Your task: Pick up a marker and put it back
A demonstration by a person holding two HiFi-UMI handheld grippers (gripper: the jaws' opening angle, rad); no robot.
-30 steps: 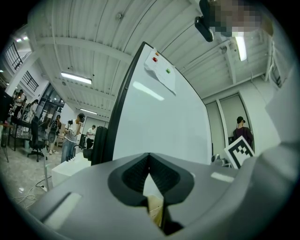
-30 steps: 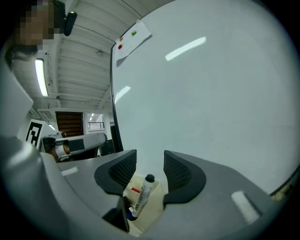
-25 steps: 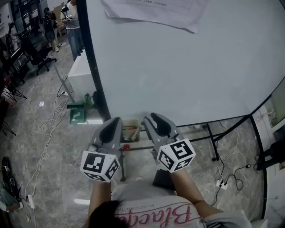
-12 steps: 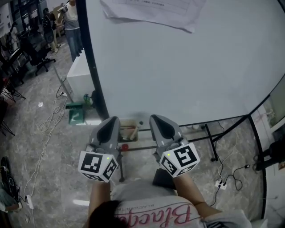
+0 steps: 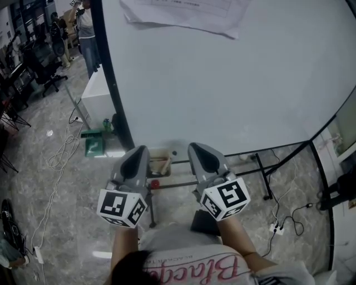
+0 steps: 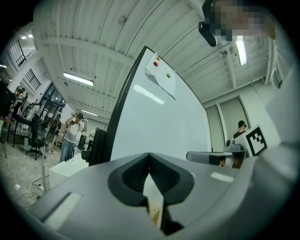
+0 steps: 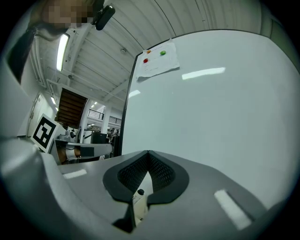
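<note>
Reaching out from a white shirt with pink script (image 5: 186,268), the person's forearms point toward a large white whiteboard with a black frame (image 5: 222,89). Each hand carries a grey two-jaw claw with a black-and-white patterned cube at its rear.

The left gripper (image 5: 139,151) has its jaws pressed together. Its dark ribbed pads meet at the tips and nothing is clamped between them. The right gripper (image 5: 197,148) is likewise fully closed and empty, its pads touching at the top with only a narrow slit lower down.

Through that slit, in the right gripper view, a pale marker with a small dark round end (image 7: 139,193) shows at the foot of the whiteboard. I cannot be sure it is the marker. Neither claw touches it.

Just past the claw tips, on the ledge under the whiteboard, sits a tan open box (image 5: 161,163), with a small red round object (image 5: 155,183) nearer the person.

A grey marbled floor (image 5: 55,189) spreads around the whiteboard's black stand. A white power strip with trailing cables (image 5: 276,229) lies to the stand's right. A green flat box (image 5: 94,146) lies off the whiteboard's lower left corner, and a low white cabinet (image 5: 99,94) stands along its left edge.

High on the whiteboard hangs a white paper sheet (image 5: 183,12), held by a red and a green magnet. Well beyond the whiteboard's left edge, a standing person (image 5: 84,30) holds something up.
</note>
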